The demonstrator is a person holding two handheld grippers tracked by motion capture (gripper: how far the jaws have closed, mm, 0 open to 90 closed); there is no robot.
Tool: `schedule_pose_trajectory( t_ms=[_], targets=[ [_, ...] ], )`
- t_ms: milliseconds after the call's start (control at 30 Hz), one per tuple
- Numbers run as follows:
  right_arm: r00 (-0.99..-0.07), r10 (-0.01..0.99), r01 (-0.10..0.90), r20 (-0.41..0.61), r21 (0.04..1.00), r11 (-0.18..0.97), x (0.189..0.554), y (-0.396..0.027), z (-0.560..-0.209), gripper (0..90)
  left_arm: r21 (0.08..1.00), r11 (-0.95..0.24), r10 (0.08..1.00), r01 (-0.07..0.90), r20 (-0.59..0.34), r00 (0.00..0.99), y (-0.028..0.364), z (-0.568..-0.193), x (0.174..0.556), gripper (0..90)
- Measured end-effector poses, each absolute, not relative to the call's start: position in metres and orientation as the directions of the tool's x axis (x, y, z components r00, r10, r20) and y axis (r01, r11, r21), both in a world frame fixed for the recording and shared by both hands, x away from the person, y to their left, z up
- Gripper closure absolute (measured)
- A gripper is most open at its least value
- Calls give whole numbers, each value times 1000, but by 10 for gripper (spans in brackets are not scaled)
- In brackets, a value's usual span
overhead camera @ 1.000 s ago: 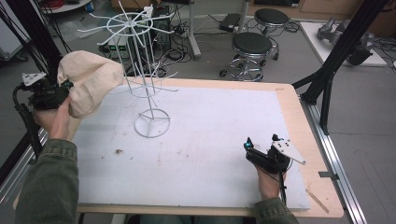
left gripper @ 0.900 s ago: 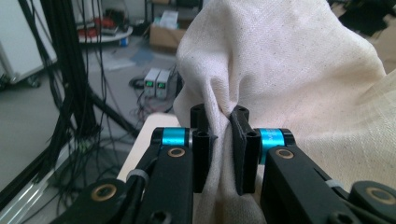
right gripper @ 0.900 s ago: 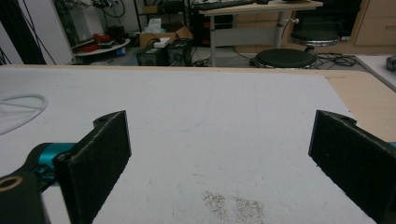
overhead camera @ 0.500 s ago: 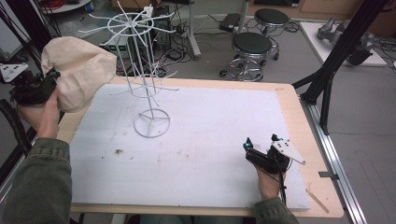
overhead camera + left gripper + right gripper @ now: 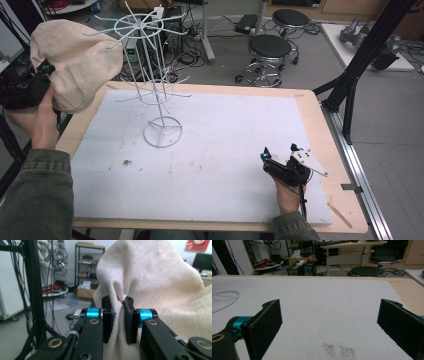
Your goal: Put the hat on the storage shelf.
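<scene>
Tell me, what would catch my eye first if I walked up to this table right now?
Probably the big cream cloth bag, held up at the table's left edge with a fold pinched between the jaws of the left gripper. Next to it a tall white wire rack stands on the white mat, its spokes bare. At the near right, the right gripper rests on the mat with its jaws wide apart.

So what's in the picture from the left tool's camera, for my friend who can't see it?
Two black jaws of the left tool pinch a bunched fold of a cream cloth bag, which billows up and to the right. Behind, at left, stand a black frame and cluttered shelves.
</scene>
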State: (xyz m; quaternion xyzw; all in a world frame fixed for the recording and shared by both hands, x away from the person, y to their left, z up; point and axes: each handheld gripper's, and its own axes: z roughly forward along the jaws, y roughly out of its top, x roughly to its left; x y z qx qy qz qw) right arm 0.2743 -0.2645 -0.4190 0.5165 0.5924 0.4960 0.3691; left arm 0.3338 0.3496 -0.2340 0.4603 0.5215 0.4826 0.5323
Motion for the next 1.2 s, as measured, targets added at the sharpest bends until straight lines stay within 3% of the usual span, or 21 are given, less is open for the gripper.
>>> schedule_pose_trajectory(
  t_ms=[733,1200],
  targets=[
    [-203,976,239,74,971,-23,274,-264,-419,50,932,289,952,-216,-256,169,378,-218,298,799],
    [-204,976,243,77,970,-26,274,-263,-419,50,878,327,926,-350,-224,305,369,-188,274,799]
  ],
)
